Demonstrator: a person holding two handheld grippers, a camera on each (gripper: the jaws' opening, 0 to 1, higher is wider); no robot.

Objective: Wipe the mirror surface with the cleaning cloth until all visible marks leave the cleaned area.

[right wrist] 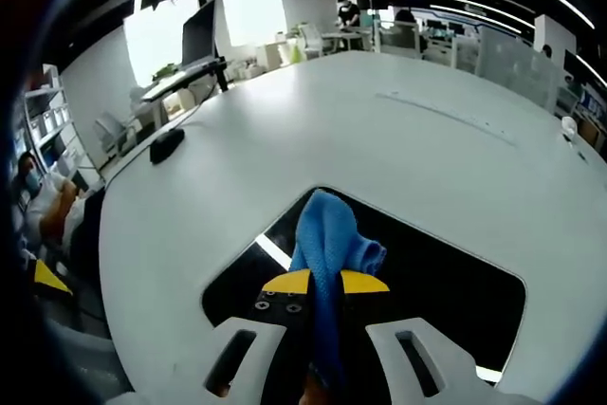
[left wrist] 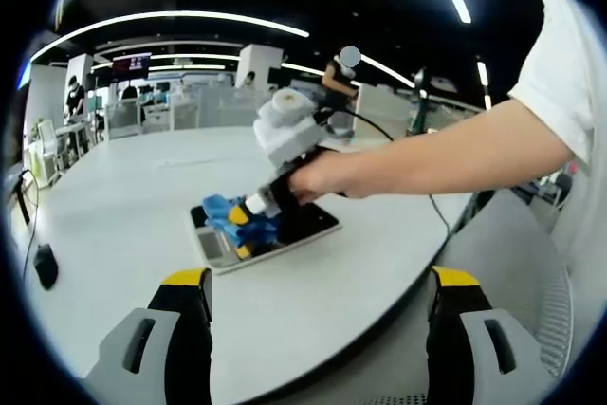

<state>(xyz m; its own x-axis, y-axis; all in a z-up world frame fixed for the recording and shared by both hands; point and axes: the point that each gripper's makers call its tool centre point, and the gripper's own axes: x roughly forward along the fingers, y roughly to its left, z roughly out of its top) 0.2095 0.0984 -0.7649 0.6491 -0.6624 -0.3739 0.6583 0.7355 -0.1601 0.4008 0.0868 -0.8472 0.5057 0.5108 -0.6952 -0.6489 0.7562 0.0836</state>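
In the right gripper view, the right tongs (right wrist: pixel 325 284) rise from the bottom centre of the frame, their yellow-tipped jaws clamped on a blue cleaning cloth (right wrist: pixel 329 234). The cloth bunches up over a dark mirror (right wrist: pixel 446 282) lying flat on the white surface (right wrist: pixel 379 139). A small black object (right wrist: pixel 167 143) rests on the surface at the upper left.

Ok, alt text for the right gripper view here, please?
The right gripper is shut on a blue cleaning cloth, pressing it onto a dark rectangular mirror that lies flat on a large white table. A small dark object sits near the table's far left edge, with an office behind.
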